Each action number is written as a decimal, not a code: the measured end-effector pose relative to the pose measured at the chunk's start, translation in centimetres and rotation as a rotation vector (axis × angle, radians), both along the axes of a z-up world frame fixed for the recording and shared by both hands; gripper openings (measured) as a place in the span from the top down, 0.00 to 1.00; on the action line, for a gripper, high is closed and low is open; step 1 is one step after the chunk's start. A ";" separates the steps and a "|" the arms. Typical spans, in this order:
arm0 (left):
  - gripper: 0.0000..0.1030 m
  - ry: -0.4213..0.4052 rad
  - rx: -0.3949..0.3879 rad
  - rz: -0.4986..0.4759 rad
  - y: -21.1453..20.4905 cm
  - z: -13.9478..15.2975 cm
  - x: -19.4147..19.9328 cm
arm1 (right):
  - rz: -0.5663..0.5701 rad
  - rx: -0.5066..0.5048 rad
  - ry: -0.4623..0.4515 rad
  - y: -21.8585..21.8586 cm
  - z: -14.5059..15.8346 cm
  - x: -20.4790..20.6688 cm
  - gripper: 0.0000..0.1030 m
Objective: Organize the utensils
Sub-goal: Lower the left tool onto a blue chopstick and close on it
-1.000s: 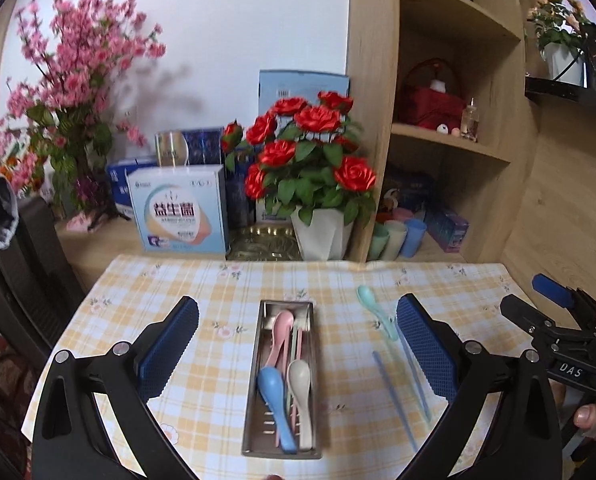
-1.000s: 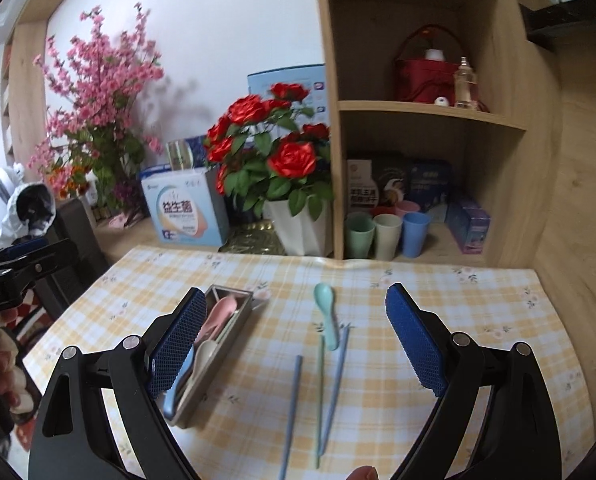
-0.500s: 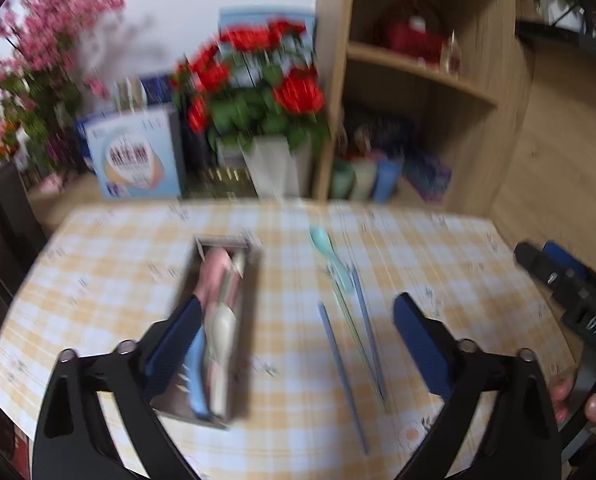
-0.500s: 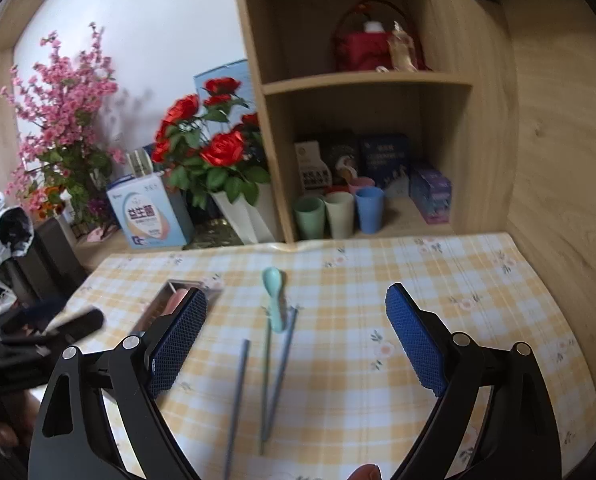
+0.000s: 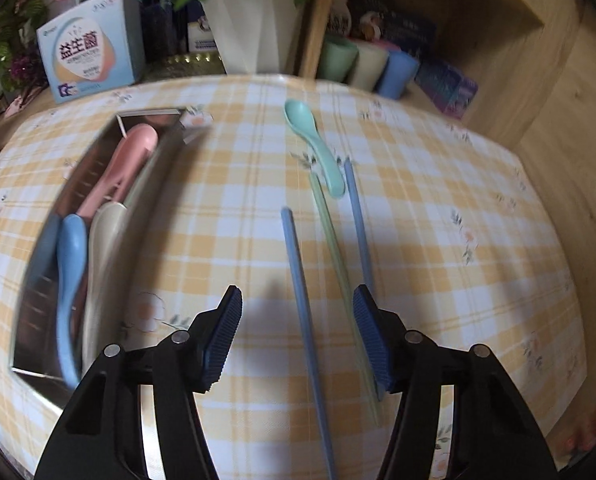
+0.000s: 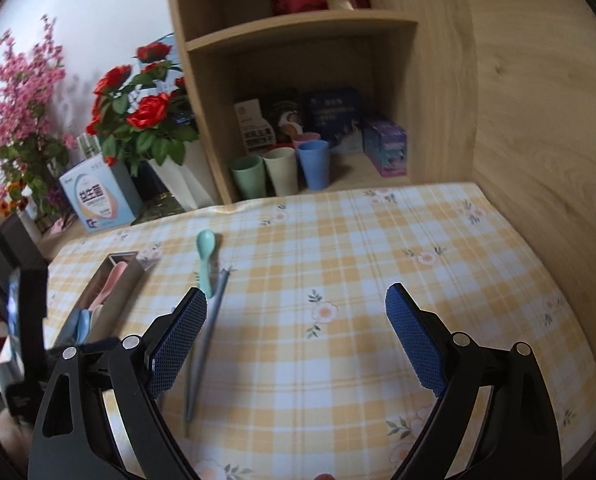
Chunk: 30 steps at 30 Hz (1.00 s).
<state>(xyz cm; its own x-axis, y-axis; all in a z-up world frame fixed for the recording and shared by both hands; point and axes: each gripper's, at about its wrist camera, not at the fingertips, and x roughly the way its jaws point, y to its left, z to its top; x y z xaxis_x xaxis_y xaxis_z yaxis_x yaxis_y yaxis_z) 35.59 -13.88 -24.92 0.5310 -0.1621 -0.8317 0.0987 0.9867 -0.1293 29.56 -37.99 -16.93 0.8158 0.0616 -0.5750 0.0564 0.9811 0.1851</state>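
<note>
Down at the bottom centre of the left wrist view, the left gripper (image 5: 297, 334) is closing, its blue ribbed pads astride a slate-blue plastic chopstick (image 5: 302, 312) and a pale green chopstick (image 5: 339, 268) without pressing either. Both lie on the yellow checked tablecloth (image 5: 437, 208) beside a mint-green plastic spoon (image 5: 311, 142). At left sits the steel utensil tray (image 5: 38, 300) holding spoons. The right gripper (image 6: 296, 336) hangs released over bare cloth.
</note>
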 end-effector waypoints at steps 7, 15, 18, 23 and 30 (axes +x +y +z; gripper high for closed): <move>0.45 0.031 0.018 -0.012 -0.3 -1.9 0.1 | 0.000 0.051 0.034 -0.6 -1.9 0.7 0.14; 0.45 0.046 0.039 -0.011 -0.6 -3.0 0.4 | 0.001 0.055 0.031 -0.2 -2.4 1.0 0.14; 0.45 0.030 0.043 -0.013 -0.7 -3.1 0.1 | 0.000 0.055 0.034 -0.2 -2.5 1.0 0.14; 0.45 0.009 0.106 -0.042 -1.5 -3.4 -0.2 | 0.001 0.071 0.038 -0.1 -2.7 1.4 0.14; 0.72 0.005 0.149 -0.044 -1.8 -3.3 -0.4 | 0.013 0.076 0.039 0.0 -2.8 1.4 0.15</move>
<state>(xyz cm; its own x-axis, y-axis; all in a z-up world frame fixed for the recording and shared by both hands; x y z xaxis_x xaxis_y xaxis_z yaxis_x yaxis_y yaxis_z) 35.19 -15.68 -28.22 0.5221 -0.0598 -0.8508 0.1423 0.9897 0.0177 30.99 -38.02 -19.70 0.7915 0.1168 -0.5999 0.0520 0.9651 0.2565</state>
